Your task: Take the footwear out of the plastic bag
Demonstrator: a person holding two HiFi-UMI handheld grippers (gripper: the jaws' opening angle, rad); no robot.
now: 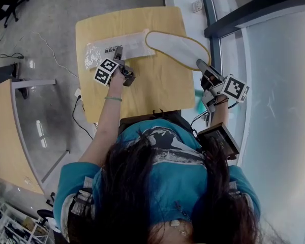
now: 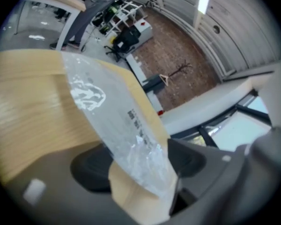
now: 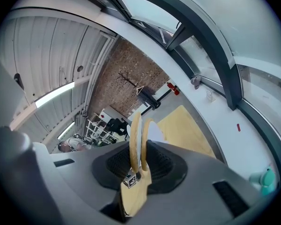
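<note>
An empty-looking clear plastic bag (image 1: 114, 49) with a printed label lies flat along the far side of the wooden table (image 1: 157, 90). My left gripper (image 1: 118, 55) is at its near end. In the left gripper view the bag's crinkled end (image 2: 131, 144) lies in the gap of the left gripper (image 2: 140, 165), whose jaws stand apart, so it is open. A pair of flat white slippers with tan rims (image 1: 175, 47) stretches over the table's far right corner. My right gripper (image 1: 201, 64) is shut on their near end; both rims (image 3: 139, 139) are pinched inside the right gripper (image 3: 139, 165).
The table's right edge runs beside a white sill and a dark-framed glass wall (image 1: 274, 85). A small teal object (image 3: 267, 179) sits low on the right. Cables cross the grey floor (image 1: 46, 44) on the left, next to a curved wooden desk (image 1: 5, 131).
</note>
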